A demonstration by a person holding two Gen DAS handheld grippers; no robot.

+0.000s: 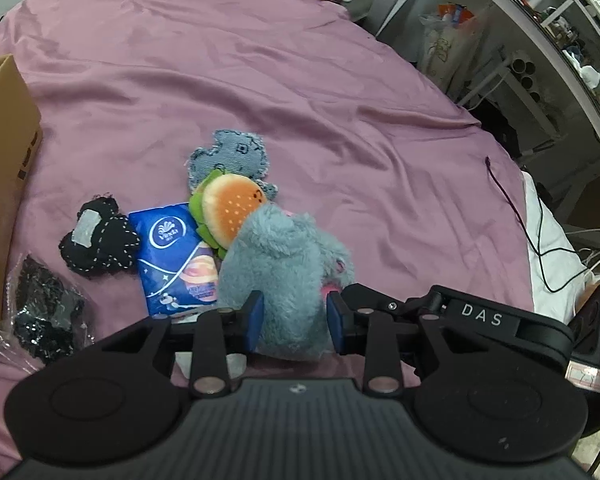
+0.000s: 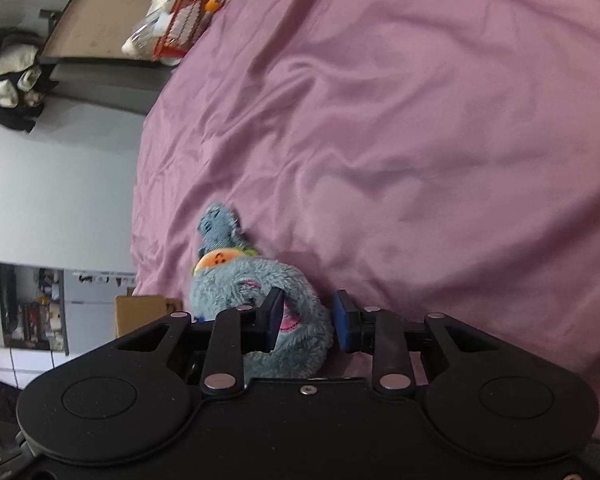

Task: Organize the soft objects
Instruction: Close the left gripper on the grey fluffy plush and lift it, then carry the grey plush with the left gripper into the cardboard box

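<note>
Grabbing step is where this sits: both grippers are on the fluffy blue plush (image 1: 276, 276) that lies on the pink sheet (image 1: 300, 80). Left gripper (image 1: 296, 320) has its 2 blue pads narrowed onto the plush's body, fur bulging between them, so it looks pinched. Right gripper (image 2: 308, 320) is also narrowed around it, left pad sunk into fur, right pad maybe just off it, hard to call. Next move, I'd guess, is a lift toward the cardboard box (image 1: 4, 168) at the left. In the way: burger plush (image 1: 232, 208) leans on the blue one, with a denim patch toy (image 1: 232, 156), tissue pack (image 1: 176, 256) and black stitched toy (image 1: 100, 240) close by, so it could drag neighbours.
</note>
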